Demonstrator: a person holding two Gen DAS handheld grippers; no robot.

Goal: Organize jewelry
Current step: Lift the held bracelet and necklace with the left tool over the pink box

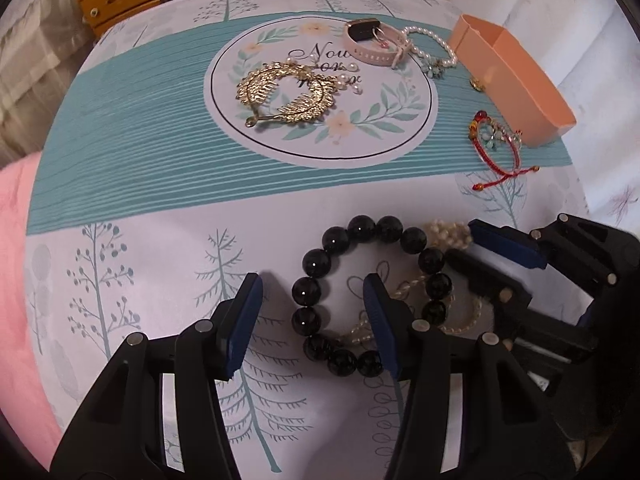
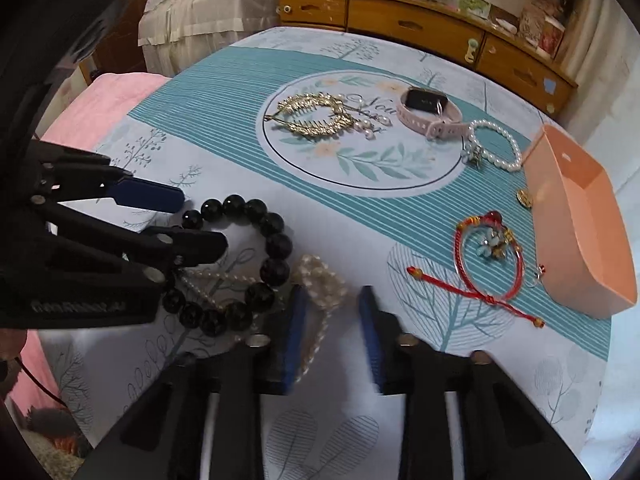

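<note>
A black bead bracelet (image 1: 360,292) lies on the patterned cloth with a pearl strand (image 1: 448,236) tangled across it. My left gripper (image 1: 314,316) is open; its right finger stands inside the bracelet ring, its left finger outside. My right gripper (image 2: 332,320) is open around part of the pearl strand (image 2: 320,284), just right of the black bracelet (image 2: 256,264). It shows in the left wrist view (image 1: 492,256) too. A peach box (image 2: 580,224) stands open at the right.
Gold leaf hair combs (image 1: 280,92), a pink smartwatch (image 1: 372,44), a pearl bracelet (image 1: 432,52), a red cord bracelet (image 1: 496,140) and a small gold piece (image 2: 525,199) lie on the cloth. Wooden drawers (image 2: 412,20) stand behind. A pink blanket (image 1: 16,280) lies at the left.
</note>
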